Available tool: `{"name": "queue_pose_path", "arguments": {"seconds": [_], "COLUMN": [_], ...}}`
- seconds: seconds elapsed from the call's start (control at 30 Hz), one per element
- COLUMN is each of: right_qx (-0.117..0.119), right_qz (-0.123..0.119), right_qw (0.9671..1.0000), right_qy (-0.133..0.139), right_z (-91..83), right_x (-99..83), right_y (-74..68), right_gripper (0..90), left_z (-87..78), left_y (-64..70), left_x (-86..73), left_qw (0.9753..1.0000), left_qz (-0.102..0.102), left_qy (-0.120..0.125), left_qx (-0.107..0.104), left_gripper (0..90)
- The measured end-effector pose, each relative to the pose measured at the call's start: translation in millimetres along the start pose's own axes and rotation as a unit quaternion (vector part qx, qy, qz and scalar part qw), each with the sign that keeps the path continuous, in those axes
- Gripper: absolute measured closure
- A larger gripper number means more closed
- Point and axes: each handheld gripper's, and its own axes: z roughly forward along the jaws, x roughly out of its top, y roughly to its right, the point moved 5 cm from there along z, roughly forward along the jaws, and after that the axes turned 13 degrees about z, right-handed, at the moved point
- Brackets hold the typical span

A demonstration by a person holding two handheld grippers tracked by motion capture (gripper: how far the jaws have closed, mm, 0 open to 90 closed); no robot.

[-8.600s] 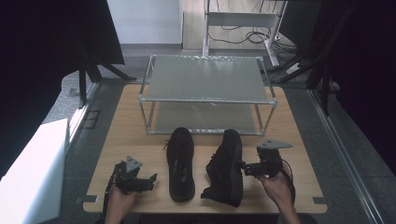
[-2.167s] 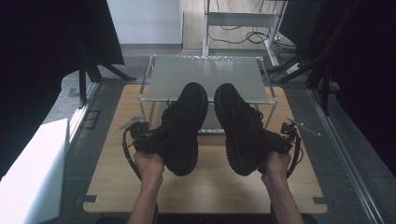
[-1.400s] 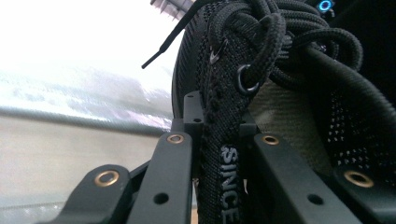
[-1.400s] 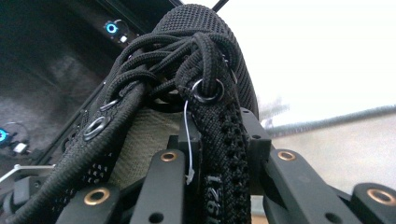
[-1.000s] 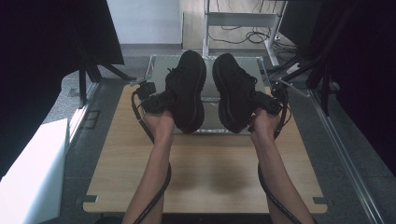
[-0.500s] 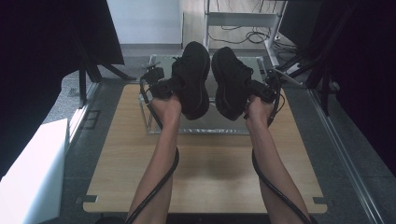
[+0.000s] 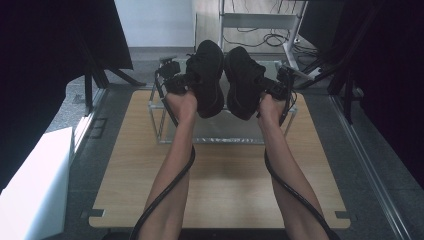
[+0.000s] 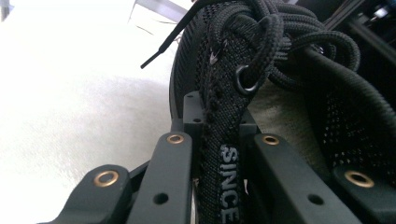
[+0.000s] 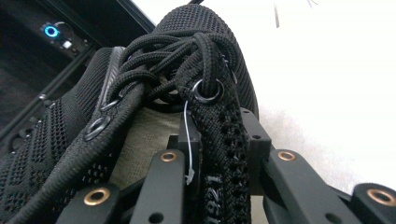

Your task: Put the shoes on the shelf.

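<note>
left gripper (image 7: 181,81) pinches left shoe (image 7: 207,75) by its side edge, just ahead | right gripper (image 7: 271,86) pinches right shoe (image 7: 243,80), above rack (image 7: 161,117) | risk: thin edge slips out, shoe drops

The setting is a laboratory recording station. A light wooden counter (image 7: 220,190) stands between black curtain panels (image 7: 45,60) on a grey carpeted floor (image 7: 370,165). Loose black cables (image 7: 260,37) lie beneath a white metal equipment frame (image 7: 260,20) behind.

Two black mesh lace-up shoes (image 7: 208,75) (image 7: 242,80) held side by side above the rack.
</note>
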Motion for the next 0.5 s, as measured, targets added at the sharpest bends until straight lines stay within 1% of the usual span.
{"name": "queue_pose_path", "arguments": {"seconds": [0.07, 0.17, 0.2, 0.23, 0.27, 0.3, 0.37, 0.43, 0.5], "right_qx": [-0.006, -0.011, -0.016, -0.021, -0.021, -0.025, -0.036, -0.042, -0.046], "right_qz": [-0.005, -0.006, -0.009, -0.008, -0.008, -0.015, -0.031, -0.038, -0.040], "right_qw": [1.0000, 0.9999, 0.9998, 0.9997, 0.9997, 0.9995, 0.9988, 0.9983, 0.9981], "right_qy": [0.003, 0.006, 0.006, 0.007, 0.007, 0.010, 0.011, 0.010, 0.009], "right_z": [3.3, 6.2, 7.3, 9.5, 9.5, 10.2, 10.4, 12.0, 13.1], "right_x": [1.8, 3.4, 4.0, 5.4, 5.4, 7.4, 8.6, 9.0, 8.4], "right_y": [0.8, 1.7, 2.5, 3.4, 3.4, 2.3, 0.6, -0.2, -0.8], "right_gripper": [75.2, 75.1, 75.0, 74.9, 74.9, 74.6, 74.1, 73.5, 72.4], "left_z": [5.0, 8.3, 10.0, 14.0, 14.0, 17.3, 19.0, 20.4, 22.2], "left_y": [-1.0, -0.4, -0.1, 0.4, 0.4, 0.8, 1.7, 3.1, 3.7], "left_x": [1.3, 1.4, 1.3, 1.1, 1.1, 1.2, 2.8, 3.7, 3.4], "left_qw": [1.0000, 0.9999, 0.9998, 0.9995, 0.9995, 0.9991, 0.9989, 0.9982, 0.9980], "left_qz": [0.002, 0.004, 0.007, 0.013, 0.013, 0.015, 0.019, 0.030, 0.032], "left_qy": [-0.005, -0.009, -0.013, -0.020, -0.020, -0.027, -0.029, -0.033, -0.035], "left_qx": [0.007, 0.010, 0.012, 0.020, 0.020, 0.028, 0.032, 0.041, 0.041], "left_gripper": [81.5, 81.3, 81.3, 81.2, 81.1, 80.8, 80.6, 80.2, 79.4]}}
